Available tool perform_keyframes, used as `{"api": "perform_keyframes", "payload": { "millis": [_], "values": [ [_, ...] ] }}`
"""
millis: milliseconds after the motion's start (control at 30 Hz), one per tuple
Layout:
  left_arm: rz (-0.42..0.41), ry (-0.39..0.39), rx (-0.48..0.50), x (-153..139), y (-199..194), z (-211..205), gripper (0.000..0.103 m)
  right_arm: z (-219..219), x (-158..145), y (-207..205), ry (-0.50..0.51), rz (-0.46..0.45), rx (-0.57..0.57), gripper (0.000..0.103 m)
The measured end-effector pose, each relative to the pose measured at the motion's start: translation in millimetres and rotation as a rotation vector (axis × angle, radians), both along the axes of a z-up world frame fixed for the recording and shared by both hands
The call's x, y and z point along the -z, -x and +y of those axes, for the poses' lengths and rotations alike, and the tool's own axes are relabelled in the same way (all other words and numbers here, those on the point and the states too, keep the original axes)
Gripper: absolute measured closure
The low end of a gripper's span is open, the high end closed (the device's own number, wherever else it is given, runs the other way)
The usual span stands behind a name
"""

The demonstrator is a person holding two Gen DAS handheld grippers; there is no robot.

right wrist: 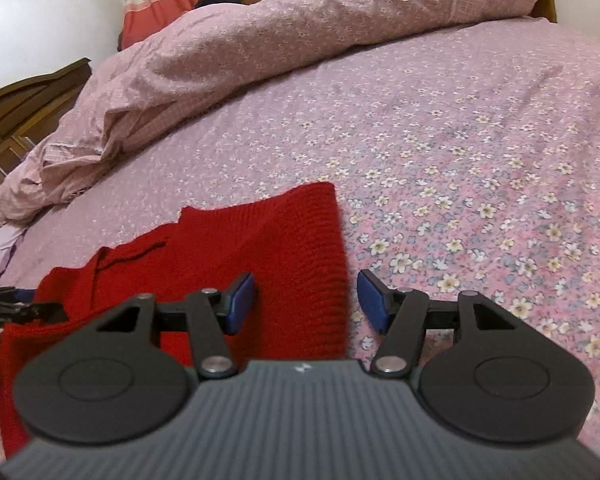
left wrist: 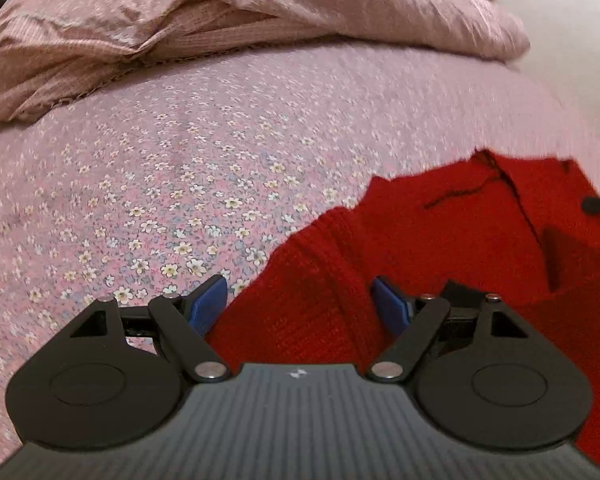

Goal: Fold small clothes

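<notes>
Red knit sweater [right wrist: 268,248] spread on the flowered bedsheet [right wrist: 480,168], toward the near edge of the bed, partly folded with one panel laid over the body. Straight right edge of the knit running down between the right gripper's [right wrist: 306,302] blue pads [right wrist: 240,302]; jaws apart, nothing held, one pad above the wool and the other above bare sheet. Left gripper [left wrist: 300,306] likewise spread wide and empty, hovering over the sweater's ragged left margin, one pad [left wrist: 208,304] over sheet, the other over red knit. Rumpled pink duvet [left wrist: 260,12] heaped along the far edge of the bed, well apart from the garment.

Likely risks from here:

- Pinching bedsheet together with wool, since each claw straddles the cloth border and the sheet lies directly beneath; lifting then drags the sheet and spoils the fold.
- Catching only the top layer on the right side, where the folded panel sits over the body; probable result a fold peeling open rather than the whole stack moving.
- Uneven lift between the two sides, given the loose, stretchy knit; likely sagging or a skewed crease.
- Snagging the dark loose thread [left wrist: 456,194] near the neckline on a fingertip.
- Soft mattress yielding under a downward press, hiding true contact depth.
</notes>
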State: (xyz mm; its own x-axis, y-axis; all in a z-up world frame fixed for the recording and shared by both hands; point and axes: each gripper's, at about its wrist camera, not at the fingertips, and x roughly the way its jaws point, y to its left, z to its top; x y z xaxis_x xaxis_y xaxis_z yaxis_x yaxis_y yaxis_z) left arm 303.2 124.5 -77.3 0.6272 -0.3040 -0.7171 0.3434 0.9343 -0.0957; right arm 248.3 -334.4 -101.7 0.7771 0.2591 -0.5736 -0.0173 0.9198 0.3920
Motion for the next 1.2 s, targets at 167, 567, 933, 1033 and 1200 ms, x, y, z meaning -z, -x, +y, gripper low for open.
{"api": "perform_keyframes", "payload": {
  "millis": [167,567,933,1033,1200],
  "values": [
    [0.003,0.101,-0.013,-7,-4,20,0.020,-3,-1,-4,-0.045,-0.001,-0.045,0.043],
    [0.022,-0.006,0.036,-5,0,5,0.036,5,2,-7,-0.044,-0.021,-0.043,0.050],
    [-0.132,-0.317,-0.218,-15,17,-38,0.079,4,-10,23,0.057,-0.159,0.133,0.087],
    [-0.138,-0.334,-0.236,-2,11,-46,0.078,5,3,9,0.059,-0.081,0.145,0.085],
    [-0.139,-0.315,-0.264,-11,17,-47,0.067,1,-1,5,0.047,-0.052,0.133,0.074]
  ]
}}
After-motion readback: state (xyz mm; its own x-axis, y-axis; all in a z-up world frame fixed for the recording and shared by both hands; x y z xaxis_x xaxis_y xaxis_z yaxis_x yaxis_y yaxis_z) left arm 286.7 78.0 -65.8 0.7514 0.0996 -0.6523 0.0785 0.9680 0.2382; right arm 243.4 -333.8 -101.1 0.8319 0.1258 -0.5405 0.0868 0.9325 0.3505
